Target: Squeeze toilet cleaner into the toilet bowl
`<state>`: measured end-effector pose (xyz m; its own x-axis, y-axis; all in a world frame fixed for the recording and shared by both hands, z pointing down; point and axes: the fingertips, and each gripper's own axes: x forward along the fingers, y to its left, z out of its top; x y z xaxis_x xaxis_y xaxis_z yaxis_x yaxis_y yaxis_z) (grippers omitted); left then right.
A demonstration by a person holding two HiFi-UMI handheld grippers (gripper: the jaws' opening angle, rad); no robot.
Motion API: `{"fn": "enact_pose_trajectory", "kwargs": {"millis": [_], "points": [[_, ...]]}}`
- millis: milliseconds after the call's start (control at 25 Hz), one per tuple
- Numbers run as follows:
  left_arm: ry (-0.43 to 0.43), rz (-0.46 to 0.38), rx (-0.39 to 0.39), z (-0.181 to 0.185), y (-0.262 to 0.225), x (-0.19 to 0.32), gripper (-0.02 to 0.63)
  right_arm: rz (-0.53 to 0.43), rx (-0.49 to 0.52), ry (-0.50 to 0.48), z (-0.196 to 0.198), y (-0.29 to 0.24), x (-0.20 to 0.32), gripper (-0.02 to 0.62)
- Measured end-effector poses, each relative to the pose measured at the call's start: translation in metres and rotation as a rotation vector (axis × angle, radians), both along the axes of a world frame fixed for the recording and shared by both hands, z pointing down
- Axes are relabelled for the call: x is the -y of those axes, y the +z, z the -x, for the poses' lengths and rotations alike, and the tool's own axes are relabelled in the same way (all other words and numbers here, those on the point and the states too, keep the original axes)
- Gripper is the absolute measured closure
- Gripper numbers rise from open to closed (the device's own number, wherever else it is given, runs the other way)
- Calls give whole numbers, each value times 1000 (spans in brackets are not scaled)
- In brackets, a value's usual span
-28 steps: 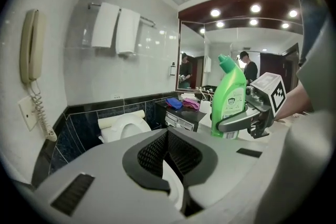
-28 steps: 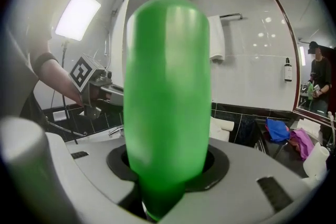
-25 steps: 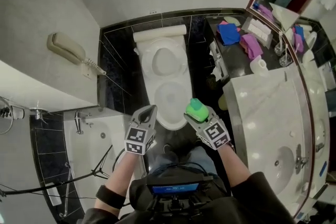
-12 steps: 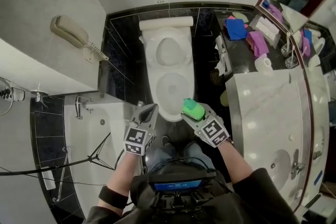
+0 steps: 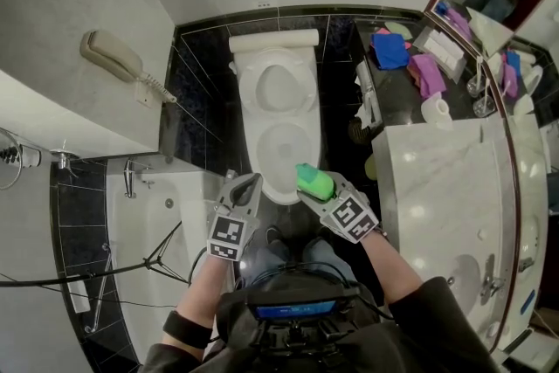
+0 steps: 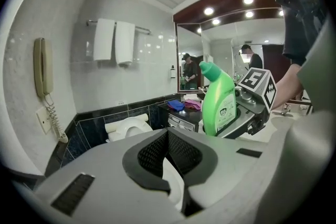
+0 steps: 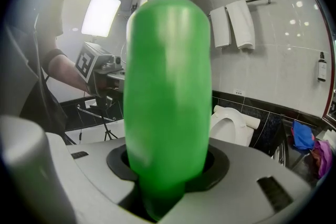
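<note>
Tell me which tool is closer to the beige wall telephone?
Left. The left tool is right of the beige wall telephone; the right tool, gripping a green plastic bottle, lies farther right.

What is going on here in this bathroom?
A person stands in front of the toilet with a claw in each hand. The right claw grips a green bottle of cleaner, held upright near the toilet's front rim. The left claw is shut and empty beside it. The bottle is not yet tipped for squeezing.
</note>
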<state>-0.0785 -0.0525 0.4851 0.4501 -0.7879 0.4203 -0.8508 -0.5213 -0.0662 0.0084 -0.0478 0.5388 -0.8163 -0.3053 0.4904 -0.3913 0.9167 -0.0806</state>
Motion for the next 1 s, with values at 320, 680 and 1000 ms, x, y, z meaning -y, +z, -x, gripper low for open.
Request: {"fn": "enact_pose_trajectory", "kwargs": {"millis": [320, 680, 1000], "points": [[-7, -59, 76, -13, -12, 7, 606, 50, 6, -74, 0, -4, 1, 407], [-64, -109, 200, -12, -22, 12, 606, 140, -30, -159, -1, -3, 4, 407], [5, -188, 340, 4, -23, 11, 552, 159, -80, -214, 26, 12, 6, 407]]}}
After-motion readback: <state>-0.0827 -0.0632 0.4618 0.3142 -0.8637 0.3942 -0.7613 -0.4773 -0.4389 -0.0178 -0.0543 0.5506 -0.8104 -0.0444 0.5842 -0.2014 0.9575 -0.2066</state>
